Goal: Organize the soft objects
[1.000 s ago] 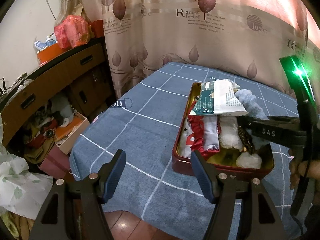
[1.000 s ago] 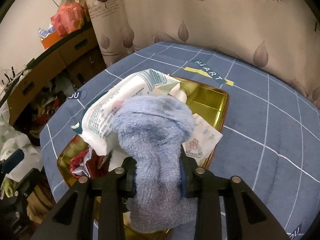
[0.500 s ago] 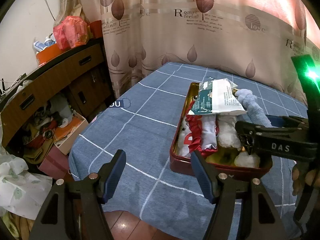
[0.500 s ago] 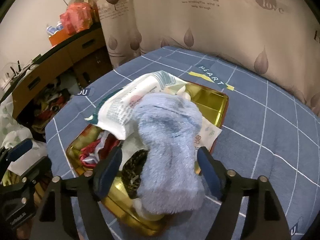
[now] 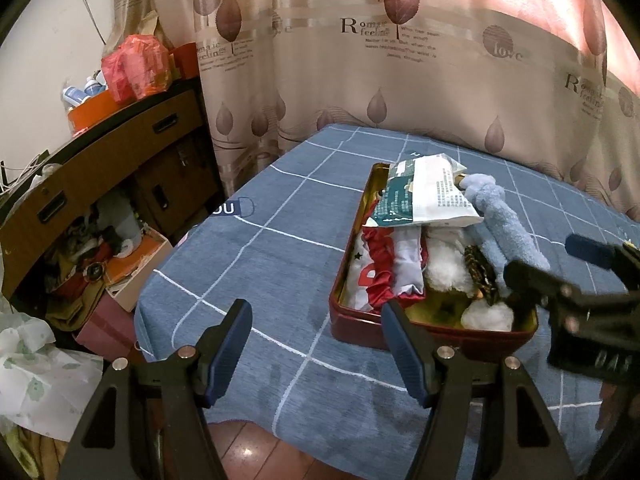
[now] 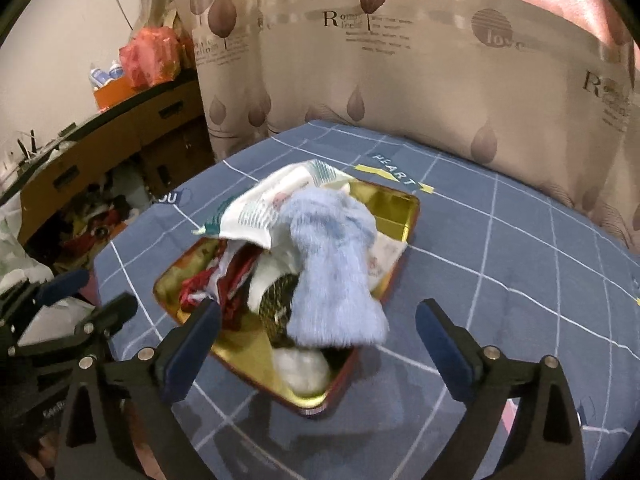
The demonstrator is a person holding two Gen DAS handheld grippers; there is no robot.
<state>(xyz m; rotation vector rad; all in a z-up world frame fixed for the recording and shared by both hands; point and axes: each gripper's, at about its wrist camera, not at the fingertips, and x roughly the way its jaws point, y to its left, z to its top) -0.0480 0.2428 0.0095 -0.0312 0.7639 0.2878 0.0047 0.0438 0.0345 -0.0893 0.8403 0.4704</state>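
Note:
A red tin with a gold inside [image 5: 436,334] [image 6: 396,200] sits on the blue checked tablecloth. It holds a fluffy blue sock [image 5: 504,224] [image 6: 332,276], a white and green tissue pack [image 5: 424,194] [image 6: 264,208], red and white cloth [image 5: 380,268] [image 6: 216,284], white fluffy pieces [image 5: 444,268] [image 6: 304,368] and a dark scaly item [image 5: 480,272] [image 6: 280,304]. My left gripper [image 5: 316,344] is open and empty, near the tin's front left. My right gripper [image 6: 320,344] is open and empty, just in front of the sock; it also shows in the left wrist view [image 5: 560,264].
A wooden cabinet [image 5: 80,184] with clutter and boxes [image 5: 132,264] stands left of the table. A leaf-patterned curtain [image 5: 400,60] hangs behind. The table's front edge drops to wooden floor [image 5: 256,448]. The left gripper shows in the right wrist view [image 6: 80,312].
My right gripper opened and let go of the blue sock, which now lies over the tin's contents. The right gripper then drew back. The left gripper stayed open and backed off slightly.

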